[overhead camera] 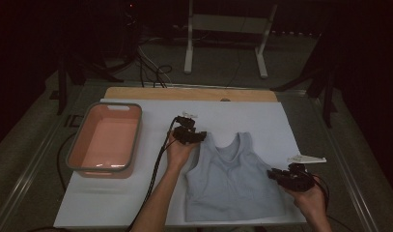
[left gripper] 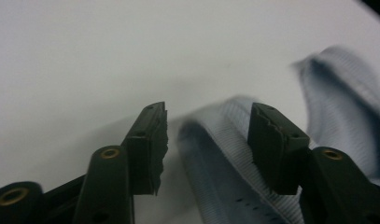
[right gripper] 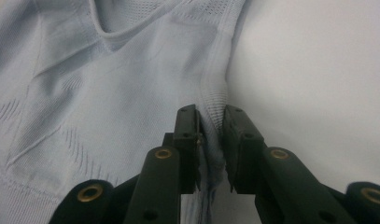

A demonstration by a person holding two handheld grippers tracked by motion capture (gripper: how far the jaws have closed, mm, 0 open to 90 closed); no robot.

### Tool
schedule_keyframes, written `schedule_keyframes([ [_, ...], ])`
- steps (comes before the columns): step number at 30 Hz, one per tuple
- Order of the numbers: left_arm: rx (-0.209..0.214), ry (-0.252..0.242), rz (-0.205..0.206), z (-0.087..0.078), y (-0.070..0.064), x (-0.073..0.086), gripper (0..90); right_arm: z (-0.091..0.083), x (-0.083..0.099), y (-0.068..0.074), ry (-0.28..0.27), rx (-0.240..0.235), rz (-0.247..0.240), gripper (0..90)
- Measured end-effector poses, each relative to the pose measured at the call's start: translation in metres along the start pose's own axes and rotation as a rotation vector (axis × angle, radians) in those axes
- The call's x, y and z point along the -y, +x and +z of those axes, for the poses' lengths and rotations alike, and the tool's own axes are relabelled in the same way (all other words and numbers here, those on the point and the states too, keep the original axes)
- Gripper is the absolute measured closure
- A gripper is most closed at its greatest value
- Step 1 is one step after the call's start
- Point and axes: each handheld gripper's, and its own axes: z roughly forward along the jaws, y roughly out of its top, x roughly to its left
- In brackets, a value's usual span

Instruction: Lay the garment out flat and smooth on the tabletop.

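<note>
A desk [overhead camera: 242, 94] carries a white sheet [overhead camera: 112, 203]. On the sheet lie a pale blue top [overhead camera: 232, 183] at centre and a pink tub [overhead camera: 107, 140] at left.

Well off to the left of my left gripper sits an empty pink plastic tub with a grey rim [overhead camera: 79, 145]. A small white paper scrap [overhead camera: 307, 158] lies just beyond my right gripper.

We see the tank top [overhead camera: 232, 179] cut by the left gripper view's right and bottom edges, its strap there blurred. Beside the tank top, the right gripper [right gripper: 211, 140] pinches a side seam, hiding the fabric between its jaws. The person's forearms leave the high view's bottom edge.
</note>
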Motion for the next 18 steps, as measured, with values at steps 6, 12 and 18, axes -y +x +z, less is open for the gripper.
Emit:
schedule_keyframes([
  [6, -0.012, 0.05, 0.015, 0.013, -0.003, 0.005, 52.4, 0.0, 0.0, -0.001, 0.001, -0.005, -0.002, 75.2],
  [12, -0.018, 0.069, 0.023, 0.019, -0.006, 0.007, 63.8, 0.0, 0.0, 0.001, 0.003, -0.006, -0.004, 74.5],
  [18, -0.016, 0.044, 0.039, 0.013, -0.005, 0.005, 87.3, 0.001, 0.0, 0.002, 0.003, -0.009, -0.016, 74.6],
])
